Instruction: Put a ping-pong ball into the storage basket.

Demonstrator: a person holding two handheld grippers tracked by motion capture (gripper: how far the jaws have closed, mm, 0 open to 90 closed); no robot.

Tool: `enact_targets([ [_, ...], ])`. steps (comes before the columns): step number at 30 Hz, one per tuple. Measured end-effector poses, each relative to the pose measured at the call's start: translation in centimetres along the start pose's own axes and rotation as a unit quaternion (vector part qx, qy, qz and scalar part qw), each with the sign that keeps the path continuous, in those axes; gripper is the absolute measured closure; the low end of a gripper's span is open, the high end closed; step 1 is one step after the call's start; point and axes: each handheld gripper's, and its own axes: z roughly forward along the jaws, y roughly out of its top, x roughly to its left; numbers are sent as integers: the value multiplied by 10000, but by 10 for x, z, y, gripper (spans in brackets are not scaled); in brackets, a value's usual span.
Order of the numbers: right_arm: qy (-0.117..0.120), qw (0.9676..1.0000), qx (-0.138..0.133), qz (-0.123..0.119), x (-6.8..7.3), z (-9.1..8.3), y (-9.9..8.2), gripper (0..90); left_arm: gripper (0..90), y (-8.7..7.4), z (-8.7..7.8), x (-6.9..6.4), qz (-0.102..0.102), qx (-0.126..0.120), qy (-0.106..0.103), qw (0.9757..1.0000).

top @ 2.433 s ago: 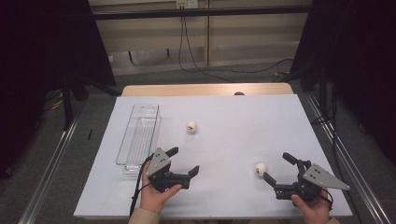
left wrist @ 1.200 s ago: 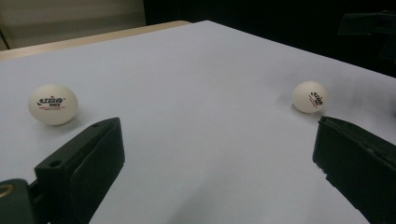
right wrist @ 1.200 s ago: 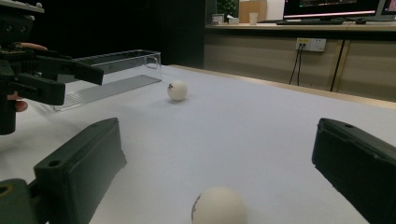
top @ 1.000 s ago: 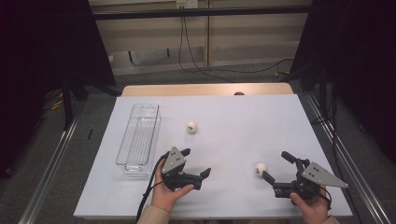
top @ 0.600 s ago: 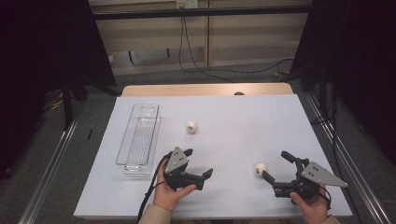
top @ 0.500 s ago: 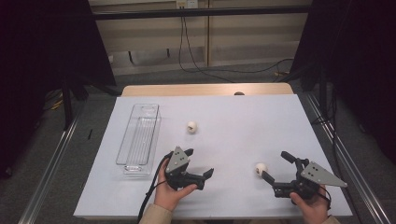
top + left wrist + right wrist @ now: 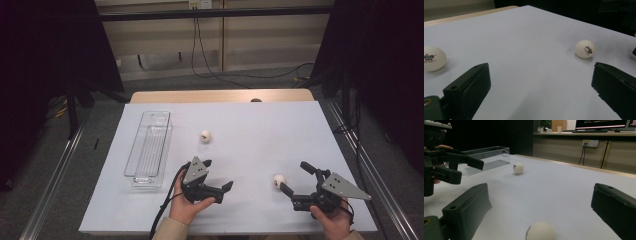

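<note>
— Jaws spread on both my grippers, left [image 7: 220,177] and right [image 7: 295,179], nothing held.
— Balls?
— Near ball [image 7: 279,180] lies on the table [image 7: 250,125] between my right jaws; the far ball [image 7: 205,135] sits beside the tray [image 7: 149,149].
— Left gripper view?
— Shows red print on both balls.

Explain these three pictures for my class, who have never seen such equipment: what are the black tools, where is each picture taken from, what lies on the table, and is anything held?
A person holds two hand-held grippers, the left gripper and the right gripper; both are open and hold nothing. The high view looks down from above; the two gripper views look along each tool's own black jaws. On the white table lie two white balls: the far ball and the near ball, which sits just ahead of the right gripper's jaws. A clear tray stands at the left.
</note>
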Motion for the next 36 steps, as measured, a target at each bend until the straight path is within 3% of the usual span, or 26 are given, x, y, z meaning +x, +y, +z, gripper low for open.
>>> enact_targets([
  [20, 11, 10000, -4, -40, 0, 1, 0, 13, 24, 2, 14, -6, 88, 94, -133, 9998],
  [36, 16, 10000, 7, -60, 1, 0, 0, 13, 26, 5, 23, -12, 47, 159, -229, 9996],
])
